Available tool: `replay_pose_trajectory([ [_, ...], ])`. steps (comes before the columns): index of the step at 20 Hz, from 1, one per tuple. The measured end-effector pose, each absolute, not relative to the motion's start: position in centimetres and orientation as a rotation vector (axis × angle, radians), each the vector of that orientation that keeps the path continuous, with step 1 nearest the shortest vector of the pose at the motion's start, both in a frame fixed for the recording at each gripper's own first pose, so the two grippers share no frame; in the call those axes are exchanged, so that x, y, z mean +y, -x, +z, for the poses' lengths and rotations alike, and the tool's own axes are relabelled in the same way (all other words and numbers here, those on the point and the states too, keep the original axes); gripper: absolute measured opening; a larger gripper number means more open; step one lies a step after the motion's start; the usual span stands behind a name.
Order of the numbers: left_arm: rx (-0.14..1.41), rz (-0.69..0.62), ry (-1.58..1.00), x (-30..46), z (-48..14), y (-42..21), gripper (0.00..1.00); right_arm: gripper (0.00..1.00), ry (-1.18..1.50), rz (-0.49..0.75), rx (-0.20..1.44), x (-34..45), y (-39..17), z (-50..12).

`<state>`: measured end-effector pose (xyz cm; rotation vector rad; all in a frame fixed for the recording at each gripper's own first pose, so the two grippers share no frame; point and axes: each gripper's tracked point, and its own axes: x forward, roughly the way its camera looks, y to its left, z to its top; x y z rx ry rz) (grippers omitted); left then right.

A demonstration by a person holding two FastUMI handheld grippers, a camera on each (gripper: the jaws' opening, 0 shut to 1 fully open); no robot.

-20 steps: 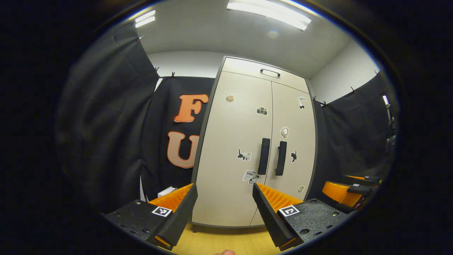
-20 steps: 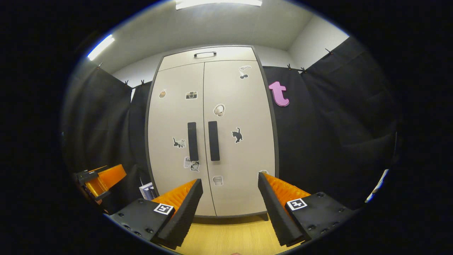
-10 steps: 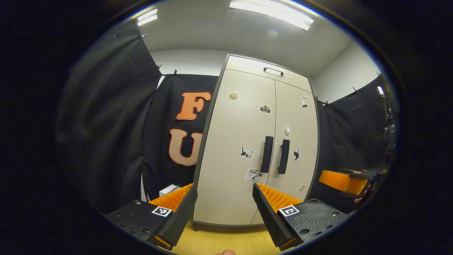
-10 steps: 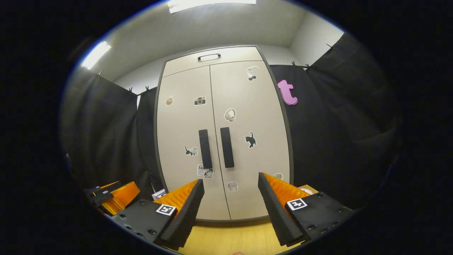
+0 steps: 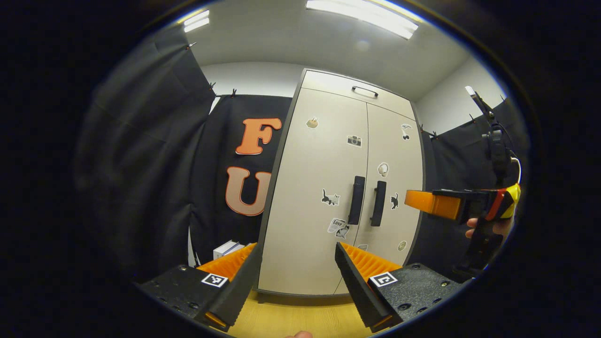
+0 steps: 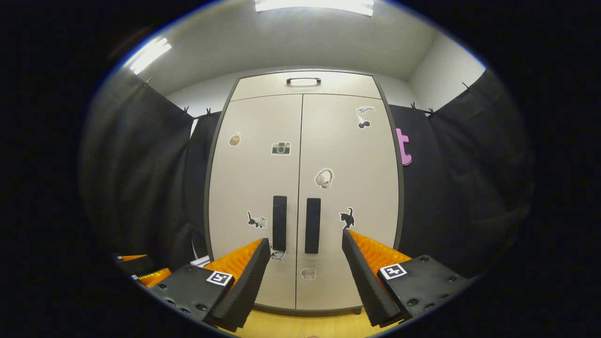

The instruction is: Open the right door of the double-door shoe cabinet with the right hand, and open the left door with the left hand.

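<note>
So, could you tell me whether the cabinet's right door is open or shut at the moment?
Shut. The right door lies flush with the left door, a thin seam between them, and both handles sit side by side.

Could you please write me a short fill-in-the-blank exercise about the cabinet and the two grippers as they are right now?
1. Both doors of the tall beige double-door shoe cabinet are ____.
2. The two black vertical bar handles sit on either side of the ____ seam.
3. The right gripper has its fingers ____, holding nothing.
4. The left gripper is ____ touching the cabinet.

Missing words: closed; centre; open; not
</note>
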<state>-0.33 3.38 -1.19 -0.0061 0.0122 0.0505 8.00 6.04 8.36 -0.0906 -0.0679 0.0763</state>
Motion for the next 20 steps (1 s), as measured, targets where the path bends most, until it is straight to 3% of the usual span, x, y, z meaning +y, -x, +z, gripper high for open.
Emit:
replay_pose_trajectory([
  [3, 0.004, 0.053, 0.025, 3.8, -0.8, 0.6, 0.95, 0.93, 0.015, 0.133, -0.042, 7.5, -11.0, 9.6],
  [4, 0.001, 0.057, 0.025, 4.1, -0.6, 0.7, 0.94, 0.98, 0.007, 0.138, -0.036, 7.6, -12.0, 9.9],
  [7, -0.007, 0.073, 0.023, 4.8, -0.4, 0.6, 0.94, 0.98, 0.003, 0.156, -0.001, 8.1, -15.1, 9.7],
  [16, -0.015, 0.095, -0.006, 5.9, -0.4, 0.2, 0.94, 0.98, 0.112, 0.012, 0.022, 5.2, -21.6, 7.7],
  [20, -0.007, 0.091, 0.0, 5.9, -0.7, 0.2, 0.94, 0.98, 0.078, 0.015, 0.108, 4.4, -24.4, 5.3],
])
